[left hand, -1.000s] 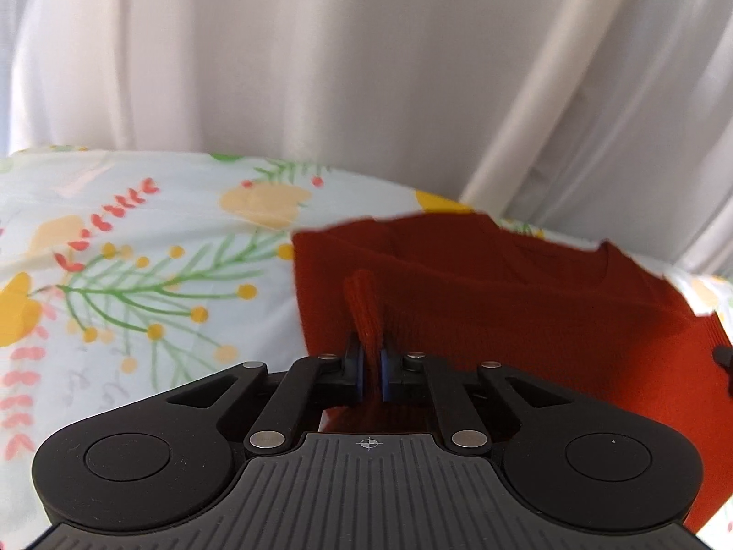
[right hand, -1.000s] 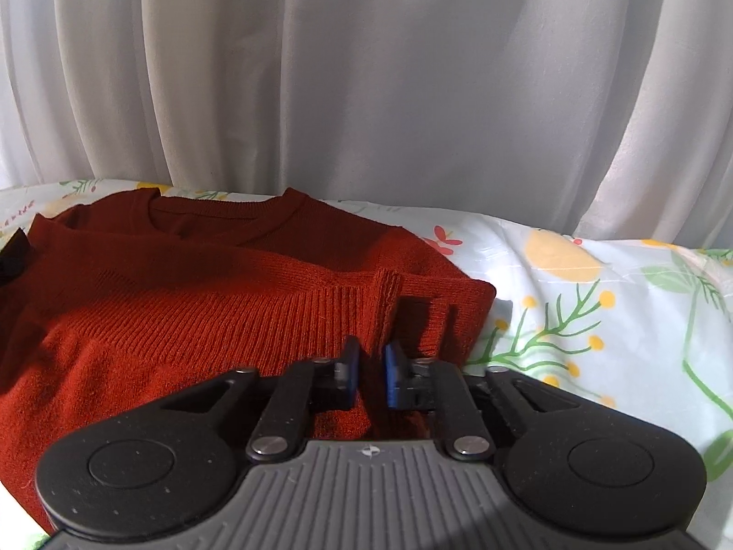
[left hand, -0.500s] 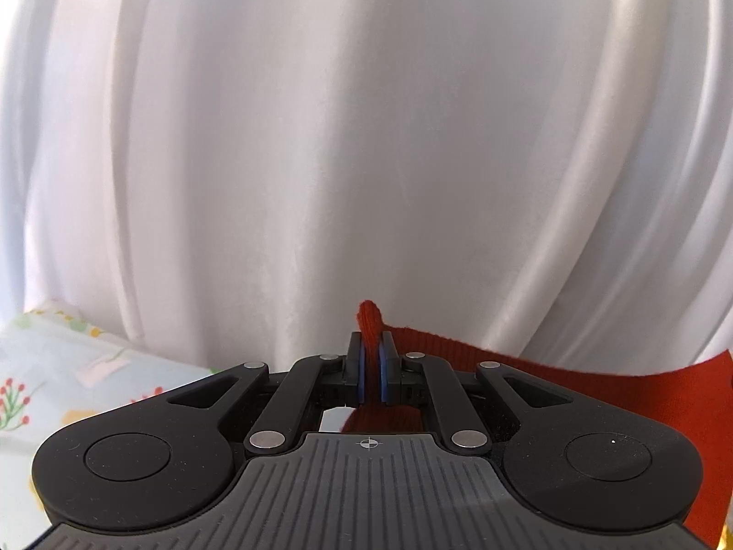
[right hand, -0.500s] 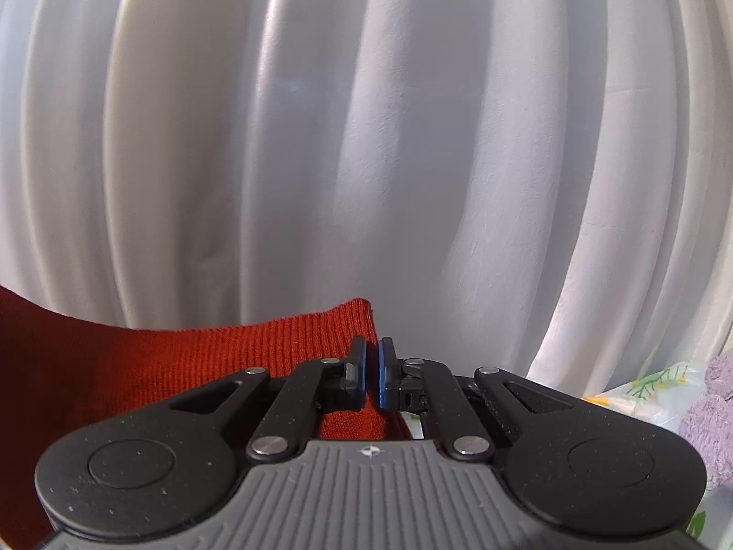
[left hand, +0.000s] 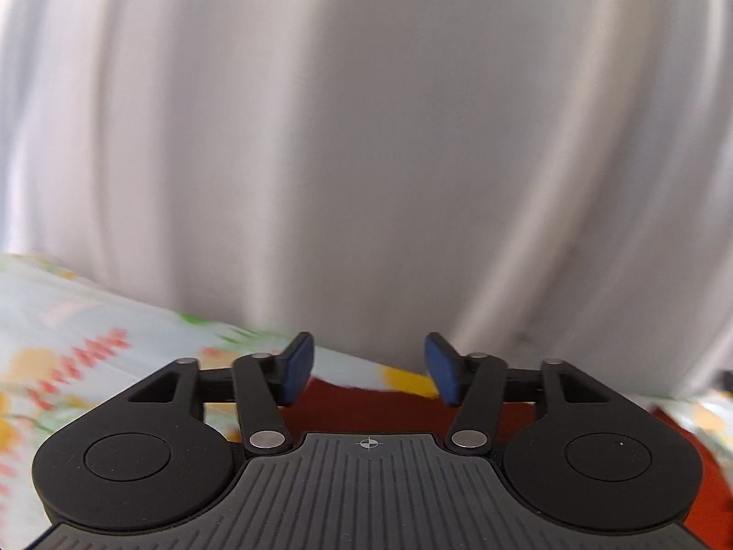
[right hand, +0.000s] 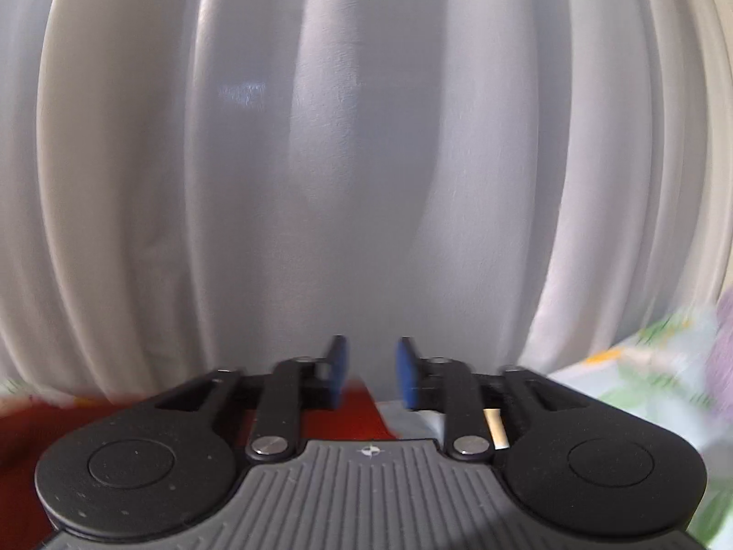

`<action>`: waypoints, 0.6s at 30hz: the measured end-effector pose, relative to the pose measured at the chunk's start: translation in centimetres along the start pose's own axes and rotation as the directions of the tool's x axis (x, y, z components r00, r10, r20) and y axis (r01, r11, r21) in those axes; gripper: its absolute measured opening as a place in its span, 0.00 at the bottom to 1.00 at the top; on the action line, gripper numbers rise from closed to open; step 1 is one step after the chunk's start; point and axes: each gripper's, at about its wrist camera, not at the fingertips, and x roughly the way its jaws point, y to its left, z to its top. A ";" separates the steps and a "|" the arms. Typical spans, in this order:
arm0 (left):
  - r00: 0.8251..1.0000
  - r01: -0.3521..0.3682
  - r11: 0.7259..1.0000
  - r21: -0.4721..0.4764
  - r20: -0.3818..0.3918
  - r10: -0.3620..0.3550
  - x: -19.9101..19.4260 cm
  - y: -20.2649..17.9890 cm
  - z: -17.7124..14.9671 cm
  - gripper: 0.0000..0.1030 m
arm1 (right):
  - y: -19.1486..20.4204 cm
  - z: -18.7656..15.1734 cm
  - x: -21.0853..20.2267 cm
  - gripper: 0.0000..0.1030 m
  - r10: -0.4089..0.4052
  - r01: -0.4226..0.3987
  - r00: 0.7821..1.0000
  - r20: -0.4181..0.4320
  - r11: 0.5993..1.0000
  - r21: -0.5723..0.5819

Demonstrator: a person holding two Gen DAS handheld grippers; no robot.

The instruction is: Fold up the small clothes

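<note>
A white curtain (left hand: pixel 366 137) is seen behind a flowered bedsheet (left hand: pixel 68 343), and on this sheet the red sweater (left hand: pixel 366 408) is laid, just below both grippers. The left gripper (left hand: pixel 369 369) is being opened, its fingers spread with nothing between them. The right gripper (right hand: pixel 370 373) is also being opened, more narrowly, and no cloth is pinched.

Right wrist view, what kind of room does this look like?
Probably a bedroom: a floral bedsheet runs up to white curtains, with a red sweater lying on it and something fuzzy and purple at the edge.
</note>
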 end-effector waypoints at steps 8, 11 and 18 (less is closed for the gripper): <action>1.000 -0.012 0.983 0.186 -0.016 0.015 6.1 -4.4 -4.1 0.86 | 9.7 -6.2 4.1 0.37 0.433 -0.406 0.867 -0.247 0.901 0.152; 0.983 -0.107 0.976 0.189 -0.125 0.132 8.6 -2.5 -4.5 0.86 | 10.8 -7.1 6.2 0.37 0.343 -0.353 0.891 -0.299 0.935 0.020; 0.995 -0.039 0.988 -0.152 -0.102 0.024 8.1 4.4 -3.4 0.90 | 0.4 -5.4 8.7 0.30 0.184 -0.189 0.940 -0.286 0.982 0.013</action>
